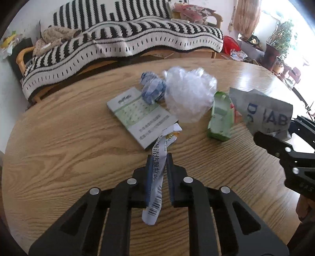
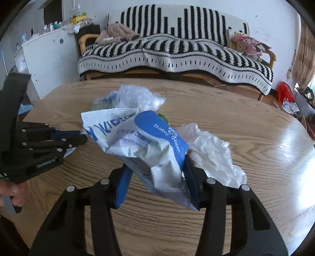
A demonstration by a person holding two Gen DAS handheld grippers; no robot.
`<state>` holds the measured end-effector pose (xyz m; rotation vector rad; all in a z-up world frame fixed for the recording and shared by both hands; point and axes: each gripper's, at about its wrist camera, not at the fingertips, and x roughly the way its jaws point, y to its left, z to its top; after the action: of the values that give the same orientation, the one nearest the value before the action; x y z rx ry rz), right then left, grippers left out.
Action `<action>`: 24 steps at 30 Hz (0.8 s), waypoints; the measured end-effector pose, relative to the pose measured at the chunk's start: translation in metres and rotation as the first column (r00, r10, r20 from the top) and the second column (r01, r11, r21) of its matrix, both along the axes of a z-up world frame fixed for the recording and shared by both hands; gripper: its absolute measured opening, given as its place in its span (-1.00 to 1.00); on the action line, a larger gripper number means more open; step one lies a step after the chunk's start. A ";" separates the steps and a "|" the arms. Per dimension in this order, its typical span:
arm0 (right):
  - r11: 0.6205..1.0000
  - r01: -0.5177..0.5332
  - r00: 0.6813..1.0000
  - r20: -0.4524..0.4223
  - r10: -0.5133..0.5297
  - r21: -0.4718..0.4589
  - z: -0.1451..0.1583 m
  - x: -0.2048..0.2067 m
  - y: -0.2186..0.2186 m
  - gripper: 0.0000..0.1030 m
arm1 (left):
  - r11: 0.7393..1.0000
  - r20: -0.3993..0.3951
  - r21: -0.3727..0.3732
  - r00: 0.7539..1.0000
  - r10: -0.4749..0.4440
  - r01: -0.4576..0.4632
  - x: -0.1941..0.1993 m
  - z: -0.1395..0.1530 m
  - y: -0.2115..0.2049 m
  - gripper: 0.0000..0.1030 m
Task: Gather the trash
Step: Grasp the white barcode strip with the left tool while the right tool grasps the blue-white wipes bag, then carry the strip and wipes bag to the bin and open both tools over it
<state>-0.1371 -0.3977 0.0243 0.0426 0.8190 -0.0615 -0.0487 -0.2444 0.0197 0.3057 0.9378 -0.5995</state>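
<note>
This is a living room in a home. At the far side stands a wooden-armed sofa (image 2: pixel 271 57) under a black-and-white striped knitted blanket (image 2: pixel 177 53), with a cartoon-print cushion (image 2: pixel 252 46) at its right end and crumpled clothing (image 2: pixel 118 34) at its left. A round wooden table (image 1: pixel 59 137) is near, a potted plant (image 1: pixel 279 43) and a curtain (image 1: pixel 248 15) stand by the bright window at far right, and a white cabinet (image 2: pixel 49 59) at far left.

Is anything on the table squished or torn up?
Yes. The green carton on the wooden table is crushed and torn open. Beside it lie a crumpled clear plastic wad and a scrunched blue-white wrapper. The flat booklet looks undamaged.
</note>
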 end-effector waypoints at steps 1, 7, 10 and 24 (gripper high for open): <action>1.000 0.003 1.000 0.010 -0.003 0.001 0.005 -0.004 -0.002 -0.03 | 1.000 0.009 -0.006 1.000 -0.001 0.001 -0.003 0.005 -0.002 -0.75; 0.999 0.032 0.997 0.064 -0.033 0.014 0.036 -0.038 -0.021 -0.03 | 0.998 0.044 -0.058 0.999 -0.008 0.011 -0.021 0.034 -0.017 -0.75; 0.998 0.066 0.994 0.086 -0.067 0.014 0.050 -0.060 -0.039 -0.03 | 0.996 0.064 -0.078 0.998 -0.026 0.031 -0.035 0.047 -0.035 -0.75; 0.942 0.334 0.934 0.121 -0.335 0.035 0.087 -0.198 -0.170 -0.03 | 0.960 0.116 -0.145 0.968 -0.225 0.240 -0.137 0.094 -0.176 -0.75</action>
<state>-0.3350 -0.5679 0.1112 0.1976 0.6791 -0.3724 -0.1852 -0.4204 0.1140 0.3028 0.7593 -0.8630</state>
